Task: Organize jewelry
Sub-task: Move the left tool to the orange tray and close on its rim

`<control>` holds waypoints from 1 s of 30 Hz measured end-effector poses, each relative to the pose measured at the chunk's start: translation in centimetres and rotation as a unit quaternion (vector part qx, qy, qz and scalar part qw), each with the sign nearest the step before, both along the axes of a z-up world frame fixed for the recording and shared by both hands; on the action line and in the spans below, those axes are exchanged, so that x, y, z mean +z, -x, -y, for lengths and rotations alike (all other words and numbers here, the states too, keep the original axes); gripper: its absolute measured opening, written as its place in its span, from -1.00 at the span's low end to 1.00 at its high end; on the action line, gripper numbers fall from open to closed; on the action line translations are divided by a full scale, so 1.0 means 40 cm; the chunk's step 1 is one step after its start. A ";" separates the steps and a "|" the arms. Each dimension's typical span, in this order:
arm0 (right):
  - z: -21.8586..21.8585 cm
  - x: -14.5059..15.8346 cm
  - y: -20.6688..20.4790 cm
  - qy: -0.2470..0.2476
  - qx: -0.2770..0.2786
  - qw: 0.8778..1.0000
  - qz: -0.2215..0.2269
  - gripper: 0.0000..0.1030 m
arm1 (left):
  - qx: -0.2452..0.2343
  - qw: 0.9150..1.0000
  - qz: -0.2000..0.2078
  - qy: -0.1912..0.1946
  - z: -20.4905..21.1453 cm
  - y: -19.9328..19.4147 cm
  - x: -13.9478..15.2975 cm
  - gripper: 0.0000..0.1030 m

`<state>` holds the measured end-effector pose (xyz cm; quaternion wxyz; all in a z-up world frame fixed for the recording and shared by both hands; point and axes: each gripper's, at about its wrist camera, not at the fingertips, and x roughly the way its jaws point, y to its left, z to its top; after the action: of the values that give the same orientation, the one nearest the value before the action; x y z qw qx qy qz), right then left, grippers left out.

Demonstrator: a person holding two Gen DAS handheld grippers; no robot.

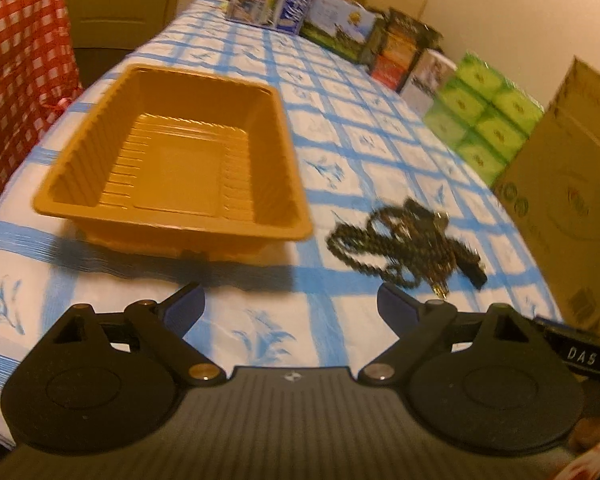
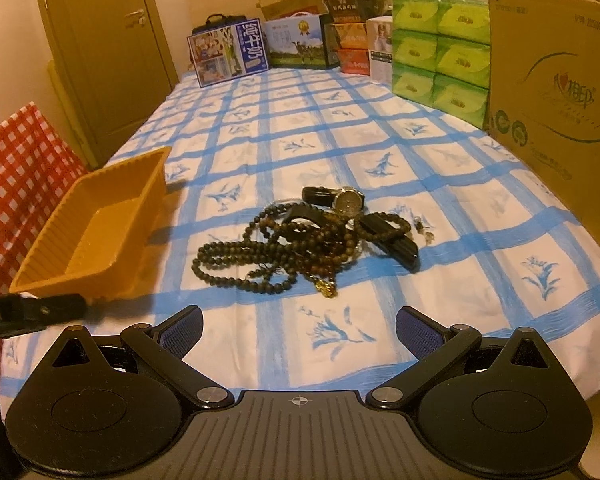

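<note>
An empty orange plastic tray (image 1: 100, 148) sits on the blue-checked tablecloth, left of a tangled pile of dark bead necklaces (image 1: 404, 240). In the right wrist view the tray (image 2: 52, 264) is at the left and the bead pile (image 2: 284, 248) lies in the middle, with a black-strap wristwatch (image 2: 346, 200), a bead bracelet (image 2: 384, 226) and a small gold pendant (image 2: 326, 288). My left gripper (image 1: 290, 306) is open and empty, short of the tray and beads. My right gripper (image 2: 298, 328) is open and empty, just short of the pile.
Boxes of milk and goods (image 2: 228, 52) line the far end of the table. Green tissue packs (image 2: 440, 48) and a large cardboard box (image 2: 556, 80) stand along the right side. A red checked cloth (image 2: 16, 168) hangs at the left, and a door (image 2: 100, 40) is behind.
</note>
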<state>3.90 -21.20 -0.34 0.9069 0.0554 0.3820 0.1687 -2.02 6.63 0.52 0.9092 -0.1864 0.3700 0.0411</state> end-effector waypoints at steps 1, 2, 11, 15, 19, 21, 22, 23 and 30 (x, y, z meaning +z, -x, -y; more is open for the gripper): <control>-0.007 -0.002 0.000 0.000 0.000 1.000 0.000 0.99 | 0.009 1.000 0.005 0.006 -0.023 0.007 0.001 0.72; -0.013 -0.004 -0.001 -0.001 0.000 1.000 0.001 0.99 | 0.019 1.000 0.009 0.011 -0.045 0.015 0.000 0.70; -0.080 -0.023 -0.016 0.018 0.013 1.000 -0.004 0.99 | 0.111 0.993 0.019 0.037 -0.240 0.065 -0.052 0.17; -0.103 -0.028 -0.025 0.033 0.017 0.999 -0.006 0.99 | 0.146 0.987 0.039 0.047 -0.307 0.078 -0.067 0.04; -0.124 -0.035 -0.034 0.046 0.021 0.999 -0.009 0.99 | 0.161 0.983 0.058 0.059 -0.349 0.068 -0.078 0.03; -0.134 -0.038 -0.040 0.053 0.025 0.998 -0.011 0.99 | 0.166 0.981 0.071 0.070 -0.363 0.066 -0.080 -0.09; -0.138 -0.040 -0.042 0.056 0.026 0.998 -0.012 0.99 | 0.169 0.980 0.072 0.074 -0.368 0.060 -0.081 -0.09; -0.143 -0.042 -0.044 0.059 0.026 0.998 -0.013 0.99 | 0.172 0.979 0.076 0.082 -0.376 0.058 -0.082 -0.09; -0.168 -0.060 -0.057 0.071 0.034 0.997 -0.019 0.99 | 0.189 0.972 0.080 0.111 -0.427 0.015 -0.105 -0.21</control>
<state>6.20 -14.48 -2.73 0.8949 -0.0184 0.4121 0.1706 -2.62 23.71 -3.70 0.8851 -0.3556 0.2567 0.1558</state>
